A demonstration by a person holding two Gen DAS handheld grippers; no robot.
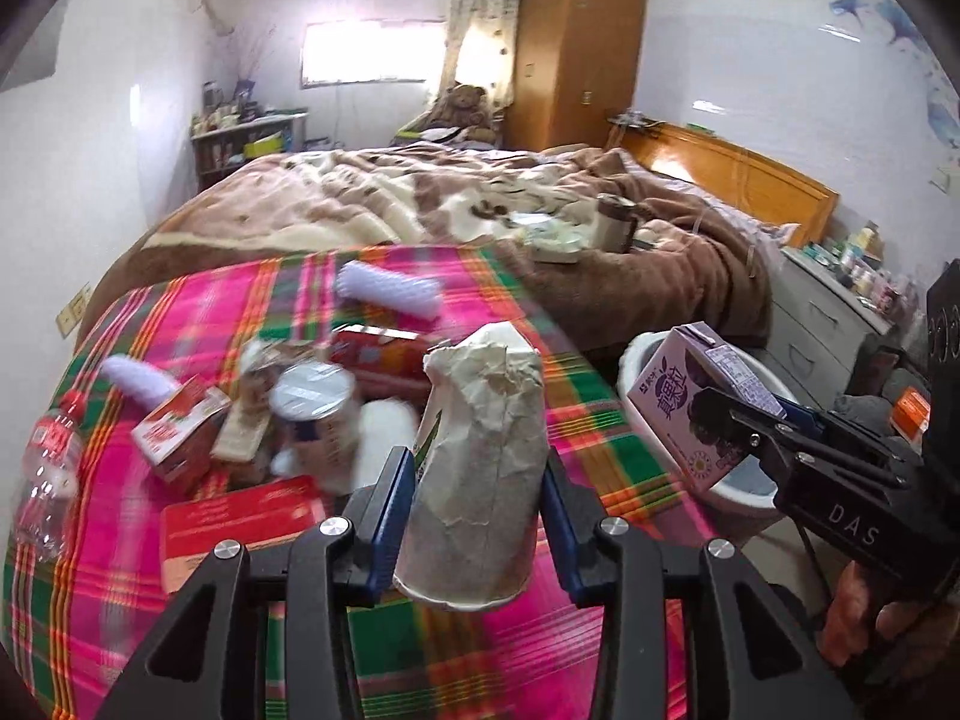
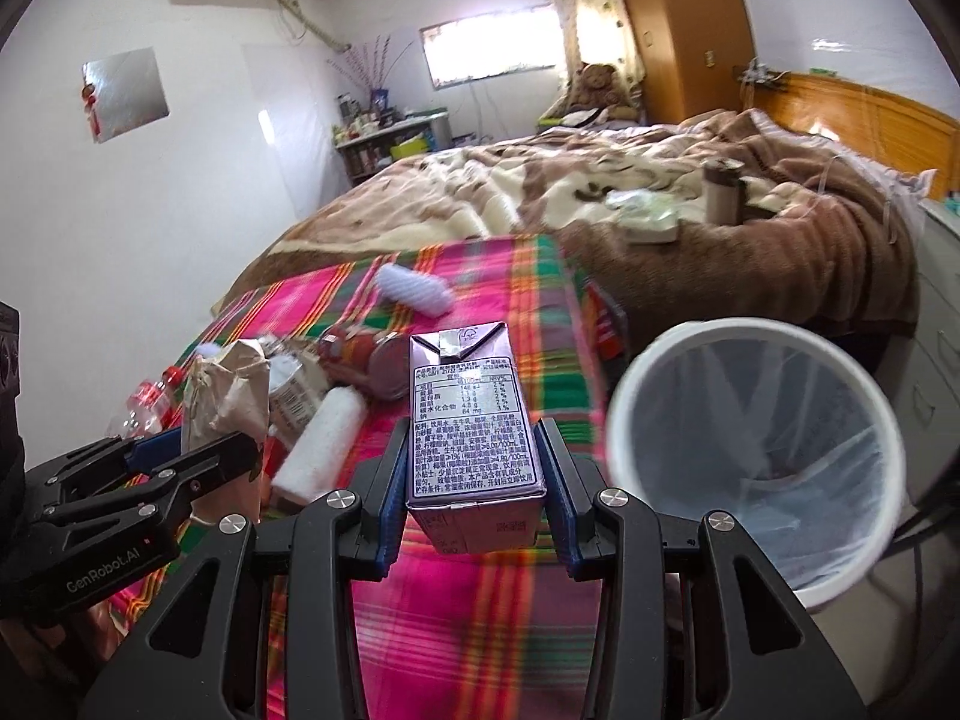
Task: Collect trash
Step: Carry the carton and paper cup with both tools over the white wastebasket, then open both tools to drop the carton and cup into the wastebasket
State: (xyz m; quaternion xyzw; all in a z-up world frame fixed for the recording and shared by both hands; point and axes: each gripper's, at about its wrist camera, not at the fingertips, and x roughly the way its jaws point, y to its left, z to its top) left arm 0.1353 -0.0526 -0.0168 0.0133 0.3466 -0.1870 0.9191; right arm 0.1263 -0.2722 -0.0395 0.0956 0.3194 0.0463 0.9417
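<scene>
The left gripper [image 1: 477,516] has its fingers closed on a crumpled paper cup [image 1: 474,468], held upside down above the plaid blanket [image 1: 528,648] near the bed's right edge, while the right gripper [image 2: 477,492] has its fingers closed on a purple milk carton [image 2: 471,438], gripped by its two side faces and held upright. The white bin [image 2: 756,468], lined with a thin clear bag, stands just off the bed's right edge, beside the carton. The step in hand looks like dropping the carton in: it should be carried sideways until it is fully over the mouth of the bin, clear of the near rim, and only then released (the liner looks flimsy, so a low drop seems wiser than a toss). The cup can follow once the right gripper is clear. More litter lies toward the blanket's left edge: a clear bottle [image 1: 48,468], a red carton [image 1: 180,438], a can [image 1: 318,414].
</scene>
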